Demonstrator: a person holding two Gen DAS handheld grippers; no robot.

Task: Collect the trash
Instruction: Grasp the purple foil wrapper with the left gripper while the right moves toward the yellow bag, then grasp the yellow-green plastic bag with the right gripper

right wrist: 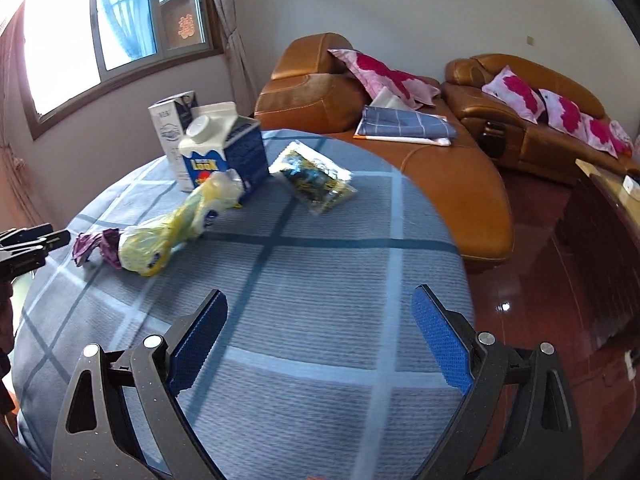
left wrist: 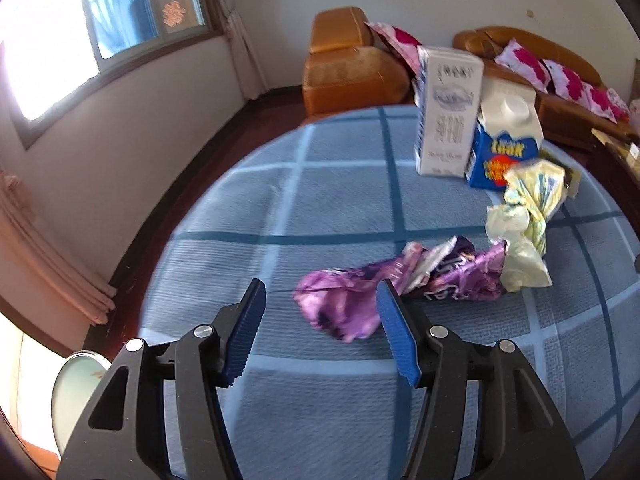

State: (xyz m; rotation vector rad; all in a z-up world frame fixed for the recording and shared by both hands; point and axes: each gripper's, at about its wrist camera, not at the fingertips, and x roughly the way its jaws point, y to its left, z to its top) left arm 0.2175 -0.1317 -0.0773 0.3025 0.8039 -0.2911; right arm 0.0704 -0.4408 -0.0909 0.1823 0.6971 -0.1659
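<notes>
On the round table's blue checked cloth lies a crumpled purple wrapper, just past the tips of my left gripper. That gripper is open, and its right finger overlaps the wrapper's edge without pinching it. Beyond it lie a yellow-white wrapper, a blue carton and a tall white carton. My right gripper hangs open over bare cloth, nothing between its pads. From there I see the purple wrapper, yellow wrapper, blue carton, white carton, a clear packet and the left gripper.
Orange leather sofas with pink pillows and a folded blue cloth stand behind the table. Glossy red floor lies to the right, a dark wooden cabinet beyond it. A window is on the left wall.
</notes>
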